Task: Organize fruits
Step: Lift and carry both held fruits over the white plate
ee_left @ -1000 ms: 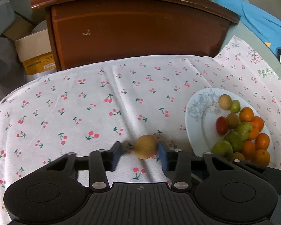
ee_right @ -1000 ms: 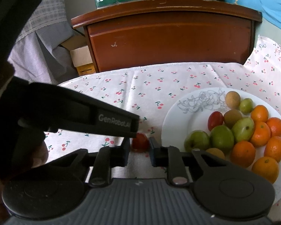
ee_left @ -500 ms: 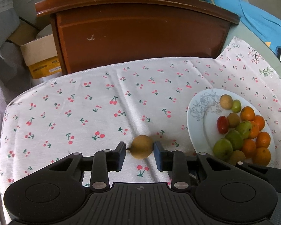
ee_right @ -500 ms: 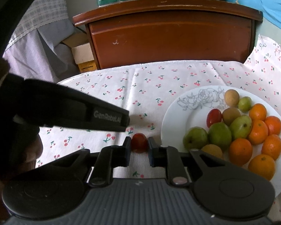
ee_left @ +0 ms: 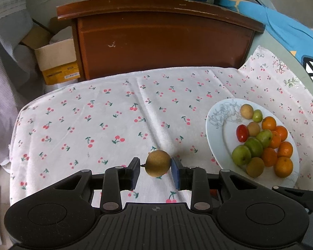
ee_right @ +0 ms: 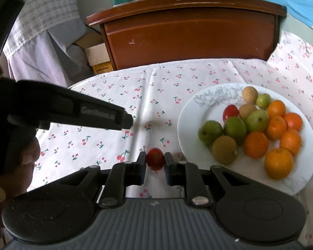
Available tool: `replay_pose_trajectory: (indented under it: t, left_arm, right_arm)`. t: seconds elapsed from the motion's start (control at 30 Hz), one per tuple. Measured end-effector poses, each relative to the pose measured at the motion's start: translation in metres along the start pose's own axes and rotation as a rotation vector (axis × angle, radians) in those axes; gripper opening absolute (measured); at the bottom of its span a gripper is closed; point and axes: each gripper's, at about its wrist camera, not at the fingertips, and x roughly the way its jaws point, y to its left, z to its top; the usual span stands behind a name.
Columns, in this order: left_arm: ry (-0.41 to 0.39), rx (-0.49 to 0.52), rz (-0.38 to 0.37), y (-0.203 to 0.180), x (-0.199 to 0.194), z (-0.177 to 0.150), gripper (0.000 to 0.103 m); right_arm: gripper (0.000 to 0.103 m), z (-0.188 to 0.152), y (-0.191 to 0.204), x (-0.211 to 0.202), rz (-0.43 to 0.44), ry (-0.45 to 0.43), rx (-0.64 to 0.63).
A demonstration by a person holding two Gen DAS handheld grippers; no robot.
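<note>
My left gripper (ee_left: pixel 155 167) is shut on a round brown fruit (ee_left: pixel 158 163) and holds it above the cherry-print cloth (ee_left: pixel 106 120). My right gripper (ee_right: pixel 155 162) is shut on a small red fruit (ee_right: pixel 155 158), held above the cloth just left of the white plate (ee_right: pixel 189 112). The plate (ee_left: pixel 217 125) carries several green, brown, orange and red fruits. The left gripper's body (ee_right: pixel 68 110) crosses the left of the right wrist view.
A brown wooden headboard (ee_left: pixel 160 39) stands behind the table. A cardboard box (ee_left: pixel 56 60) sits on the floor at the left. Blue fabric (ee_left: pixel 292 33) lies at the right. The cloth's far edge (ee_left: pixel 135 73) and left edge drop off.
The left gripper closed on the brown fruit and lifted it off the cloth. The right gripper rose with the red fruit and shifted a little, so the plate sits lower in its view.
</note>
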Motion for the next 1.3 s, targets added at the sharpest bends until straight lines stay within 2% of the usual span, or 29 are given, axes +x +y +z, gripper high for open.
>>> replay_pose_trajectory:
  t: [0.4, 0.6, 0.83, 1.07, 1.3]
  left_arm:
    - [-0.047, -0.05, -0.002, -0.001, -0.036, -0.018, 0.03]
    - [-0.087, -0.045, -0.043, -0.013, -0.054, -0.025, 0.03]
    - [-0.13, -0.028, -0.102, -0.036, -0.061, -0.021, 0.03]
    - [-0.139, -0.048, -0.143, -0.055, -0.054, -0.007, 0.03]
    - [-0.14, -0.051, -0.148, -0.068, -0.041, 0.008, 0.03]
  right_arm:
    - [0.018, 0.003, -0.018, -0.048, 0.017, -0.043, 0.077]
    - [0.018, 0.014, -0.032, -0.08, 0.022, -0.088, 0.098]
    - [0.018, 0.029, -0.069, -0.115, -0.009, -0.135, 0.177]
    - [0.018, 0.042, -0.107, -0.12, -0.069, -0.159, 0.266]
    - [0.018, 0.043, -0.134, -0.098, -0.074, -0.107, 0.413]
